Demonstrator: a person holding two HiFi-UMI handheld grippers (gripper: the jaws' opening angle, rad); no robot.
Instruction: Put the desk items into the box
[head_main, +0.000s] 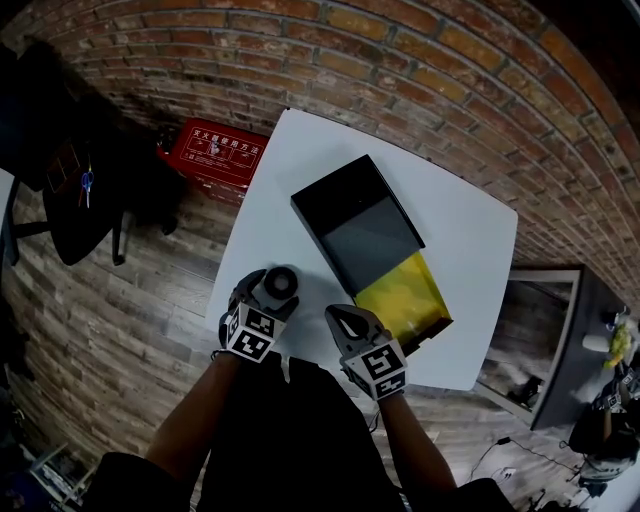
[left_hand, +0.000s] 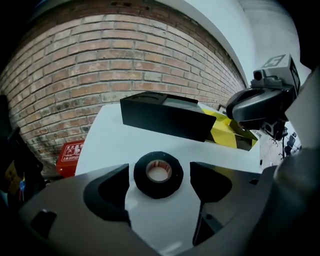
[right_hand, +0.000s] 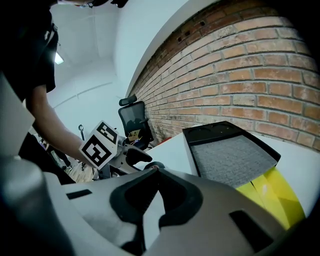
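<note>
A black roll of tape (left_hand: 158, 174) lies flat on the white table (head_main: 470, 260) near its front left corner. My left gripper (head_main: 270, 297) is open around it, one jaw on each side, and neither pad touches the roll. Beyond it the black box (head_main: 360, 225) lies open, showing a grey lined half (right_hand: 230, 155) and a yellow half (head_main: 405, 300). My right gripper (head_main: 347, 320) hovers just right of the left one, close to the box's yellow end. Its jaws (right_hand: 154, 172) are shut with nothing between them.
A red case (head_main: 215, 150) lies on the wooden floor by the brick wall, left of the table. A dark office chair (head_main: 60, 190) stands further left. A dark desk (head_main: 560, 340) sits at the right.
</note>
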